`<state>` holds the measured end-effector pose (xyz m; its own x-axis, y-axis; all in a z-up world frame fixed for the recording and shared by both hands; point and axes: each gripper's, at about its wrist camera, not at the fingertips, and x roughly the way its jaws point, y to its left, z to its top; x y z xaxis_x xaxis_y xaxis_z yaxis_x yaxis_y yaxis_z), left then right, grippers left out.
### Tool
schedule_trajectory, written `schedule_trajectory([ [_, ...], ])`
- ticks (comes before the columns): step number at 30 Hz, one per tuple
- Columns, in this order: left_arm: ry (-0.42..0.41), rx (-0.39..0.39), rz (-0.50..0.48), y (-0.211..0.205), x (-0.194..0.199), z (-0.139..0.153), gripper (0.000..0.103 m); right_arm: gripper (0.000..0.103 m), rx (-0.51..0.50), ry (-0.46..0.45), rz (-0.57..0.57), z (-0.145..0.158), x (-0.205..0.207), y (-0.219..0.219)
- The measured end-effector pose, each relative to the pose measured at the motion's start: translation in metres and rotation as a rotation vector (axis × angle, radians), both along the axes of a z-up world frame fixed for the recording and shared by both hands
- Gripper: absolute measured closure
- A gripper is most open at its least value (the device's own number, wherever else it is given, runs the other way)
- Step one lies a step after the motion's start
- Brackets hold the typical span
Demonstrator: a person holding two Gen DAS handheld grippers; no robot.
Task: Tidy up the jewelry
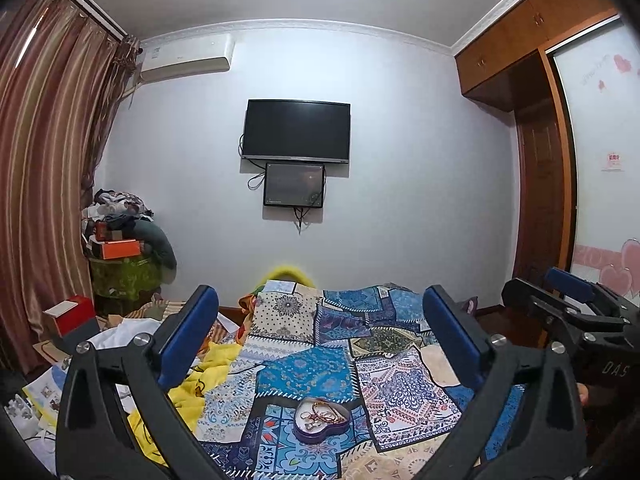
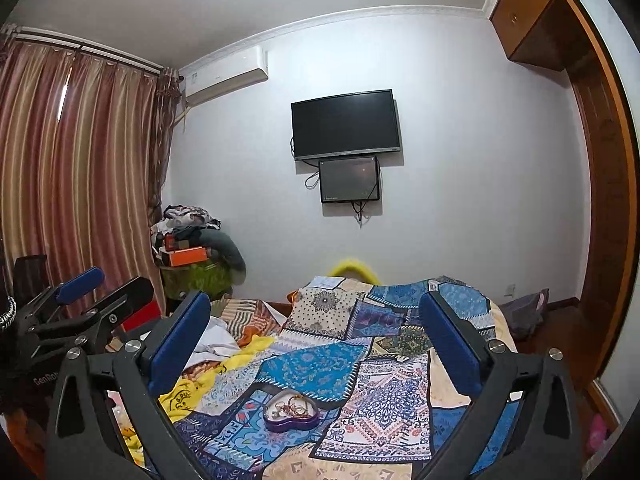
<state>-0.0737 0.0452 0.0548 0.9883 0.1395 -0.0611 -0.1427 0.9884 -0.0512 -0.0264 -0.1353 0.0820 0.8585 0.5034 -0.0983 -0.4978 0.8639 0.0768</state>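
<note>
A purple heart-shaped box lies open on the patchwork bedspread, with tangled gold chains and small jewelry inside. It also shows in the right wrist view. My left gripper is open and empty, held above the bed behind the box. My right gripper is open and empty at about the same height. Each gripper shows at the edge of the other's view: the right one, the left one.
Yellow cloth and white cloth lie on the bed's left side. A pile of boxes and clothes stands by the curtain. A TV hangs on the far wall. A wooden wardrobe stands at right.
</note>
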Motion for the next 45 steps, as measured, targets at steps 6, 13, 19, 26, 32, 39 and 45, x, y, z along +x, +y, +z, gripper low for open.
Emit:
schedule_trajectory([
  [6, 0.005, 0.0, 0.002, 0.001, 0.002, -0.001, 0.0, 0.0, 0.0, 0.017, 0.005, -0.002, 0.004, -0.001],
  [13, 0.014, -0.002, 0.007, 0.003, 0.007, -0.003, 0.0, 0.0, 0.001, 0.028, 0.008, -0.002, 0.005, -0.002],
  [19, 0.016, -0.006, 0.008, 0.004, 0.008, -0.005, 0.0, 0.0, 0.004, 0.033, 0.008, -0.001, 0.007, -0.004],
  [26, 0.016, -0.003, 0.009, 0.004, 0.009, -0.005, 0.0, 0.0, 0.009, 0.048, 0.005, -0.002, 0.01, -0.004],
  [32, 0.019, -0.003, 0.009, 0.003, 0.011, -0.008, 0.0, 0.0, 0.013, 0.051, 0.005, -0.003, 0.01, -0.006],
  [39, 0.028, -0.005, -0.004, 0.004, 0.014, -0.01, 0.0, 0.0, 0.012, 0.049, 0.005, -0.003, 0.01, -0.006],
  [45, 0.039, -0.003, -0.027, 0.003, 0.017, -0.011, 0.0, 0.0, 0.014, 0.048, 0.004, -0.003, 0.01, -0.007],
])
